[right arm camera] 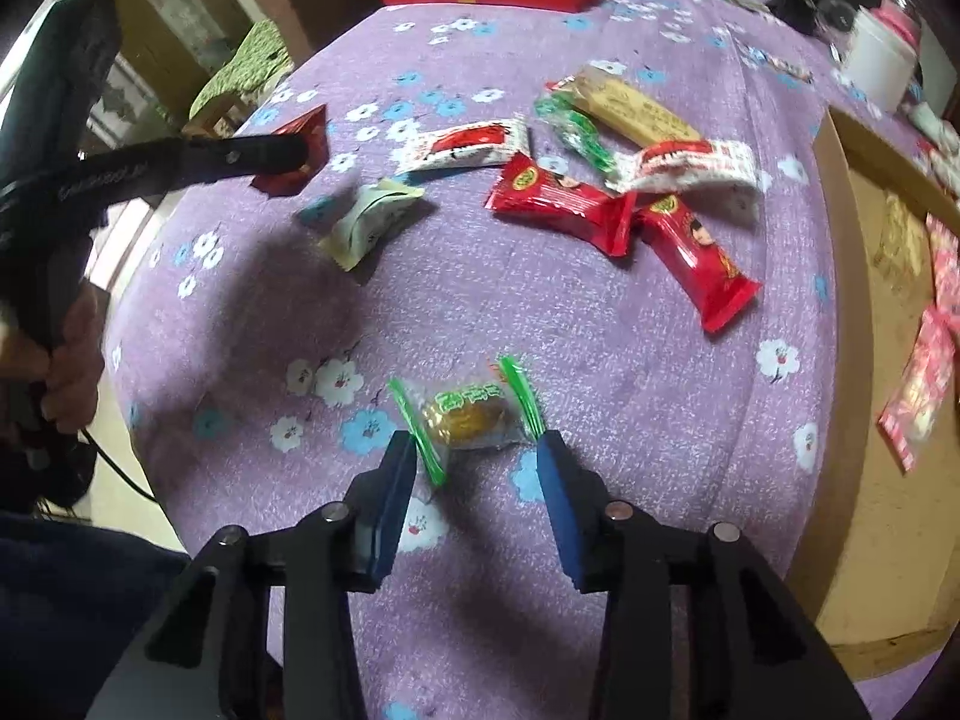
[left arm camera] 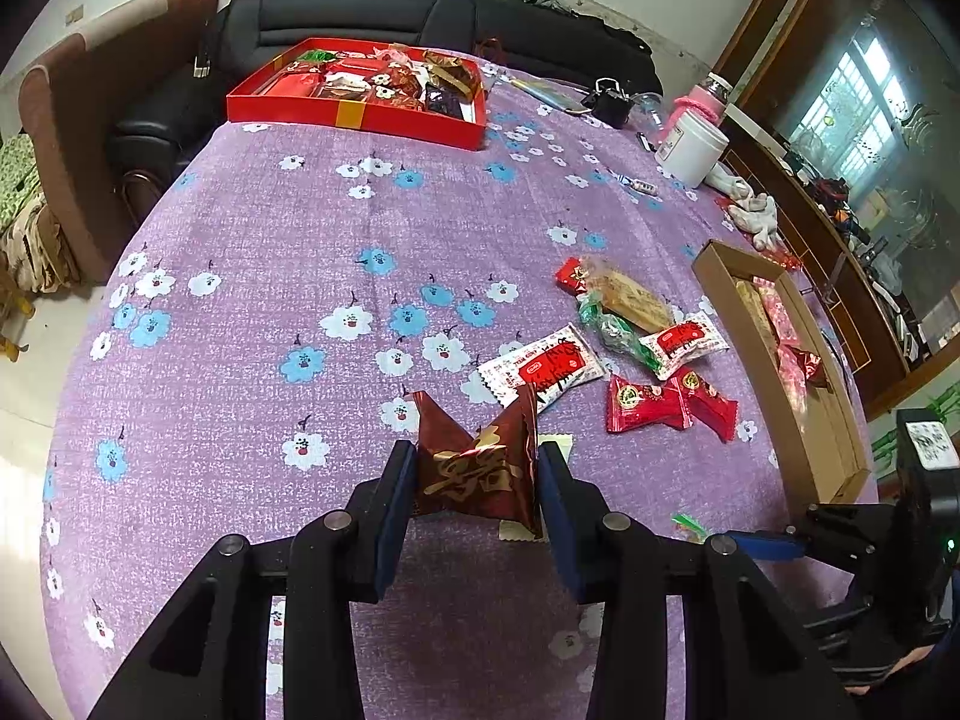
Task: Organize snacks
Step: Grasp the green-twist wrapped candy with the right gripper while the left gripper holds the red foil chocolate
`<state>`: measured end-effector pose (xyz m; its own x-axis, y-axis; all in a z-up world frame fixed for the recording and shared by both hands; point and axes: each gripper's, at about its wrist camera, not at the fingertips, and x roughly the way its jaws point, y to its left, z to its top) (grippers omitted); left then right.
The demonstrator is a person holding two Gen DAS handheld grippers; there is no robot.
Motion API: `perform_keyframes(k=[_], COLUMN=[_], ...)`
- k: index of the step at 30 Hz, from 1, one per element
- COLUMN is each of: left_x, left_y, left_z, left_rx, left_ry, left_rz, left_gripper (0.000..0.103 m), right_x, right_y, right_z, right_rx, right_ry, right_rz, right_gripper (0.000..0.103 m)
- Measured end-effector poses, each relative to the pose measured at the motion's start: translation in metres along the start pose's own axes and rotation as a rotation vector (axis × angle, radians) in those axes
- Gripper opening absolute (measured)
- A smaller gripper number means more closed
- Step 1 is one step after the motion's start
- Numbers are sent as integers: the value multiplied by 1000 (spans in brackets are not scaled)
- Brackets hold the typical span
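My left gripper [left arm camera: 477, 480] and right gripper [right arm camera: 477, 468] are matte black, blue-padded, silver-screwed; a dark sleeve [right arm camera: 72, 588] sits beside the right one.

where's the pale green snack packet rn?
Right wrist view, upper left: pale green packet lies on the purple cloth, just right of the left gripper.

A purple flowered tabletop [left arm camera: 288, 276] carries a red box [left arm camera: 360, 114] at the far side and a cardboard tray [left arm camera: 774, 360] at the right. Loose wrapped snacks [left arm camera: 636, 336] lie between, a white tub [left arm camera: 690, 147] farther right
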<state>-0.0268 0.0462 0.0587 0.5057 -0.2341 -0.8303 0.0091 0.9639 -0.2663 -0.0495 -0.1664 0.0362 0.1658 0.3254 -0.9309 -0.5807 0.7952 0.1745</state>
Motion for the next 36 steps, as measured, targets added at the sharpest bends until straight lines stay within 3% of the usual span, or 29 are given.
perform_keyframes(k=[3, 13, 15, 16, 19, 20, 28, 36], left_x=[-2, -9, -12, -13, -13, -13, -10, -10], left_y=[-1, 3, 4, 5, 6, 5, -6, -24], left_z=[-1, -6, -7, -8, -9, -9, -6, -2], left_rx=[-1, -10, -12, -12, -14, -15, 2, 26], left_ry=[-2, -6, -9, -11, -10, -10, -11, -15], left_rz=[0, 8, 9, 11, 13, 12, -1, -16], left_gripper=[43, 43, 43, 43, 43, 43, 43, 43], right_x=[-7, 14, 19, 18, 17, 16, 12, -14], right_y=[4, 4, 2, 1, 0, 1, -3, -15], right_z=[0, 19, 19, 19, 18, 17, 14, 10], right_rx=[-44, -108, -89, -85, -73, -76, -46, 9], right_ry=[-20, -3, 0, -2, -2, -6, -16, -80], right_rz=[-17, -30, -25, -20, -3, 8, 10, 26], right_gripper=[56, 60, 56, 46, 41, 34, 31, 31])
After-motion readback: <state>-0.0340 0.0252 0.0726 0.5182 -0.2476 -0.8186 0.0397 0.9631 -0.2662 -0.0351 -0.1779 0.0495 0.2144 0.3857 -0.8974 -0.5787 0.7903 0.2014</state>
